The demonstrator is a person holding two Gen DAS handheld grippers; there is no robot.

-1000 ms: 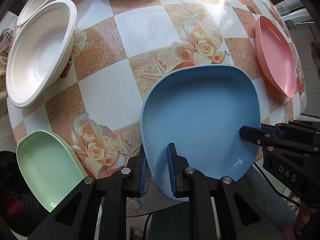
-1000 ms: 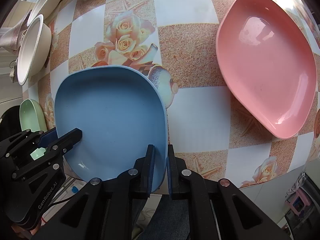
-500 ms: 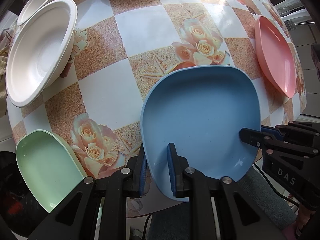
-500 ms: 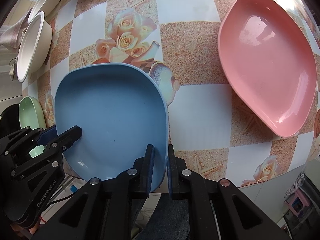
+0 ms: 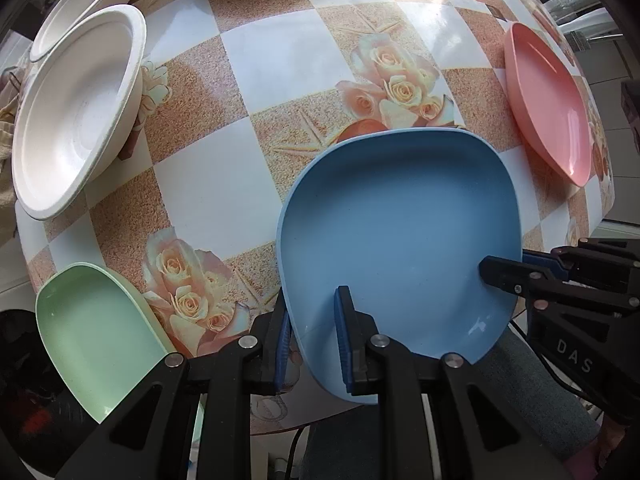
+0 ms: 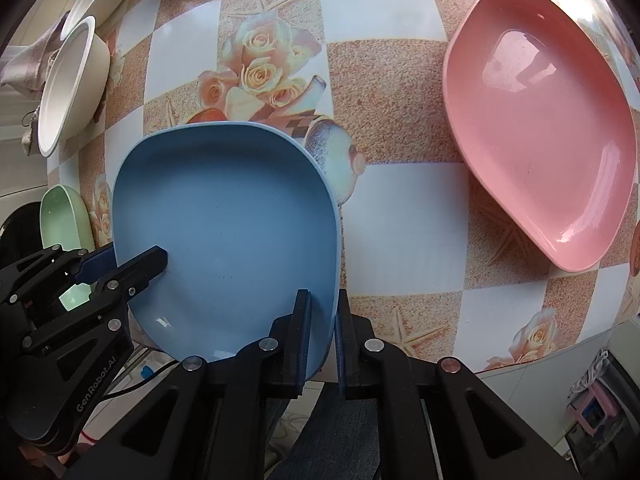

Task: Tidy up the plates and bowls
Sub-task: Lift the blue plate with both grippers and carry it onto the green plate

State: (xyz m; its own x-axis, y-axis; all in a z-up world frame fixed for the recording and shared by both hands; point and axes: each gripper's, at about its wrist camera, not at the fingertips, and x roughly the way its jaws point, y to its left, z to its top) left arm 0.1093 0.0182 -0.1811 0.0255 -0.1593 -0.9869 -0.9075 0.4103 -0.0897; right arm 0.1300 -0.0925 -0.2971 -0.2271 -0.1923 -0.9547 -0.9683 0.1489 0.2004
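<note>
Both claws pinch the near rim of the blue plate (image 5: 400, 232): left claw (image 5: 312, 336) and right claw (image 6: 322, 332), each closed on its edge. It looks a light, stiff, smooth plastic, likely slippery, so the raised rim is the sound hold.

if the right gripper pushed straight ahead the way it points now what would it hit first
Nothing solid soon: the right gripper is already clamped on the blue plate, and ahead lies bare tablecloth. The pink plate sits off to its right, though depth is unclear.
</note>
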